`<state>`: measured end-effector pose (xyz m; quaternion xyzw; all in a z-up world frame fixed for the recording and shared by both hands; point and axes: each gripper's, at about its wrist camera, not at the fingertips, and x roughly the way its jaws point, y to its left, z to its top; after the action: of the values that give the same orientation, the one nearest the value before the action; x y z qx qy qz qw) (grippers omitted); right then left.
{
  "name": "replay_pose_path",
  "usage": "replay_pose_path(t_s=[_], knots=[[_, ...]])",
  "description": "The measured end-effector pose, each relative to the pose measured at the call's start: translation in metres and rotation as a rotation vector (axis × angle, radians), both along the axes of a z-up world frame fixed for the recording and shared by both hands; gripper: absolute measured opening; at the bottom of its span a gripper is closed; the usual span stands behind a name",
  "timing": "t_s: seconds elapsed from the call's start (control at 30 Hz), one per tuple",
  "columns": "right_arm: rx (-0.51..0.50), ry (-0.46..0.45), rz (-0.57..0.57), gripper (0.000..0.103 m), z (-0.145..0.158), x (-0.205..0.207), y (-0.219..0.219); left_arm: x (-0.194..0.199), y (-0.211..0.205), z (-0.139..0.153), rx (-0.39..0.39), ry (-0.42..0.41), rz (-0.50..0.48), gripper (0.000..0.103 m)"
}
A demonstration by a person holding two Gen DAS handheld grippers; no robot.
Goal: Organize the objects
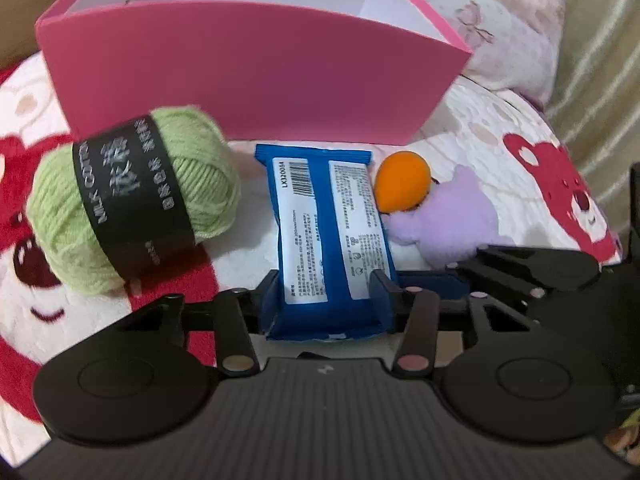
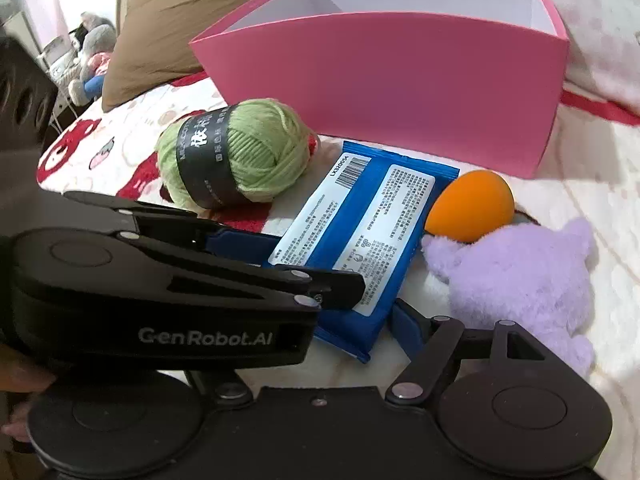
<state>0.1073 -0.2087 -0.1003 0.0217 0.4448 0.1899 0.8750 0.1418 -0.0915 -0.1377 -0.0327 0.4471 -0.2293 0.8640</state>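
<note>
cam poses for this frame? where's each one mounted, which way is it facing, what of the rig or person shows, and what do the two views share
Left wrist: sits on the left tongs, looking forward and down at the blue packet squeezed between its fingers; right tongs intrude at right.
Right wrist: sits on the right tongs, facing forward and down toward the purple plush; left tongs cross at left, and part of a hand shows.
Shared: packet, green yarn ball, orange egg-shaped sponge, plush, pink box.

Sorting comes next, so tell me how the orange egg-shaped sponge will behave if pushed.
The orange egg-shaped sponge looks smooth and rounded, so it would probably roll. It seems light. Leaning against the fluffy purple plush toy, it may stay put until nudged away.
</note>
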Motion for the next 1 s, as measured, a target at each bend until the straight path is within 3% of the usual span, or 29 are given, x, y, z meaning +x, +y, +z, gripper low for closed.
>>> replay_pose_path(t_s=[0.2, 0.47, 0.67, 0.73, 0.8, 1.0], knots=[[-0.119, -0.054, 0.074, 0.080, 0.004, -0.012, 0.009, -0.005, 0.004, 0.003, -0.025, 0.064, -0.015, 0.044], [-0.095, 0.021, 0.138, 0.083, 0.015, -0.031, 0.013, -0.013, 0.015, 0.006, -0.046, 0.180, -0.033, 0.044], [-0.157, 0.024, 0.171, 0.083, 0.013, -0.027, 0.024, -0.003, 0.026, 0.012, -0.066, 0.141, 0.003, 0.044], [-0.133, 0.030, 0.164, 0.084, 0.014, -0.027, 0.021, -0.001, 0.030, 0.012, -0.078, 0.126, 0.011, 0.030], [-0.114, 0.043, 0.155, 0.084, 0.015, -0.027, 0.016, -0.002, 0.032, 0.013, -0.064, 0.096, 0.027, 0.024], [-0.074, 0.023, 0.107, 0.087, 0.023, -0.022, 0.009, 0.000, 0.029, 0.012, -0.069, 0.082, 0.009, 0.024]])
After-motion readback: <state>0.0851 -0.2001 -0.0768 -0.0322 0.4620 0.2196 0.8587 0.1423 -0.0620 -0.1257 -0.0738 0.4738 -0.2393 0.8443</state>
